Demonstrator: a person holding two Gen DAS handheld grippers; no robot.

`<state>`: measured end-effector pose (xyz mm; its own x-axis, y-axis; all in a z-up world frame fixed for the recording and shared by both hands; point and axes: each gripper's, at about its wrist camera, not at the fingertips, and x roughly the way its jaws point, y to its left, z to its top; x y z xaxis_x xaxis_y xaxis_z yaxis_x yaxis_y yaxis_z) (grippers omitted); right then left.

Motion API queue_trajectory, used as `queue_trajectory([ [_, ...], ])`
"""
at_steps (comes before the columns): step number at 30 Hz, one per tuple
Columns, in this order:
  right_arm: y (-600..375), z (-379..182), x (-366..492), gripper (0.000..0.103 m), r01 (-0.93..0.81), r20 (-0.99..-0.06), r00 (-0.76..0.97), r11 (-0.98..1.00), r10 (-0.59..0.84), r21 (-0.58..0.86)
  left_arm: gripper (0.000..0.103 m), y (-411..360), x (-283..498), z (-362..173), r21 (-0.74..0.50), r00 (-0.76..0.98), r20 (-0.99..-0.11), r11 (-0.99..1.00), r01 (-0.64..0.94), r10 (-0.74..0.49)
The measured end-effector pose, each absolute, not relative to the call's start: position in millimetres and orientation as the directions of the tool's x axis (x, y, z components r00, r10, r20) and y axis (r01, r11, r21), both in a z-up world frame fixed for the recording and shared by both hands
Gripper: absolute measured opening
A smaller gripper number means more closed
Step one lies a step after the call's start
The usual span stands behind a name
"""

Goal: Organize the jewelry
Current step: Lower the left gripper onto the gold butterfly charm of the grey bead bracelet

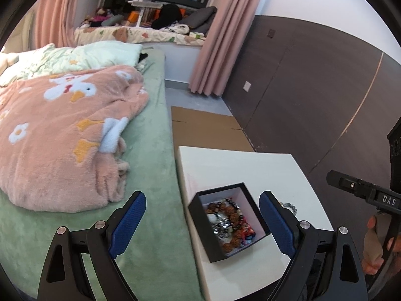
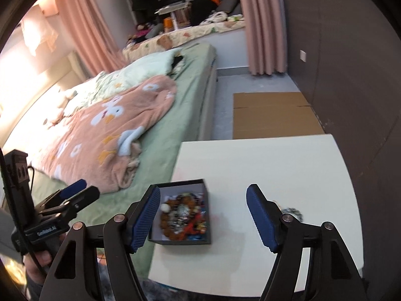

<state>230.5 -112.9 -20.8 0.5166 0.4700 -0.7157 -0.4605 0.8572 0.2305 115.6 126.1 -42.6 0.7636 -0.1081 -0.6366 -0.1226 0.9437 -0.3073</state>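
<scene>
A black box [image 1: 200, 222] with a white lining sits on a white table [image 1: 238, 168] and holds a heap of bead bracelets and silver jewelry [image 1: 229, 222]. A grey bead bracelet [image 1: 290, 207] lies on the table right of the box, partly hidden by a finger. My left gripper [image 1: 203, 222] is open and empty, above the box's near left side. In the right wrist view the box [image 2: 181, 242], its jewelry [image 2: 184, 217] and the grey bracelet [image 2: 292, 212] show. My right gripper [image 2: 203, 219] is open and empty over the box's right edge.
A bed with a green sheet [image 1: 150, 180] and a pink blanket [image 1: 62, 135] runs along the table's left side. Flat cardboard [image 1: 208, 130] lies on the floor beyond the table. A dark wall panel [image 1: 313, 87] stands to the right.
</scene>
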Motion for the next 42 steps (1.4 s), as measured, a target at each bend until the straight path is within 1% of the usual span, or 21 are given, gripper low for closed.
queue_trajectory([
  [3, -137, -24, 236, 0.072, -0.426, -0.710, 0.536, 0.872, 0.457, 0.241, 0.092, 111, 122, -41, -0.305, 0.762, -0.633, 0.948, -0.088, -0.133],
  [5, -156, -27, 241, 0.083, -0.392, -0.705, 0.552, 0.885, 0.444, 0.250, 0.092, 99, 126, -40, -0.284, 0.765, -0.631, 0.956, -0.073, -0.129],
  [7, -174, -32, 247, 0.085, -0.358, -0.703, 0.566, 0.897, 0.430, 0.260, 0.092, 85, 131, -38, -0.267, 0.766, -0.628, 0.962, -0.051, -0.134],
  [10, -193, -42, 254, 0.085, -0.329, -0.697, 0.563, 0.894, 0.444, 0.304, 0.092, 65, 144, -42, -0.270, 0.746, -0.642, 0.963, -0.004, -0.177],
  [13, -208, -56, 260, 0.085, -0.291, -0.695, 0.580, 0.905, 0.425, 0.311, 0.092, 44, 158, -49, -0.268, 0.712, -0.667, 0.962, 0.046, -0.219],
  [17, -228, -85, 269, 0.085, -0.245, -0.705, 0.561, 0.900, 0.434, 0.360, 0.091, 16, 176, -58, -0.227, 0.673, -0.702, 0.969, 0.099, -0.233],
  [23, -254, -98, 277, 0.085, -0.184, -0.720, 0.549, 0.902, 0.424, 0.390, 0.090, -22, 204, -70, -0.197, 0.626, -0.738, 0.968, 0.156, -0.251],
  [28, -279, -111, 277, 0.085, -0.126, -0.736, 0.527, 0.896, 0.424, 0.425, 0.084, -48, 230, -85, -0.199, 0.575, -0.771, 0.961, 0.190, -0.273],
  [31, -289, -120, 280, 0.085, -0.085, -0.753, 0.509, 0.894, 0.418, 0.439, 0.081, -59, 247, -100, -0.209, 0.517, -0.810, 0.960, 0.188, -0.277],
  [33, -296, -126, 282, 0.085, -0.054, -0.764, 0.500, 0.895, 0.408, 0.443, 0.074, -64, 257, -110, -0.218, 0.484, -0.831, 0.961, 0.168, -0.273],
  [34, -298, -128, 281, 0.085, -0.042, -0.767, 0.499, 0.895, 0.403, 0.443, 0.073, -66, 262, -115, -0.227, 0.466, -0.841, 0.961, 0.158, -0.275],
  [42, -311, -137, 284, 0.085, -0.013, -0.771, 0.481, 0.882, 0.418, 0.470, 0.069, -83, 287, -144, -0.221, 0.396, -0.883, 0.968, 0.119, -0.251],
])
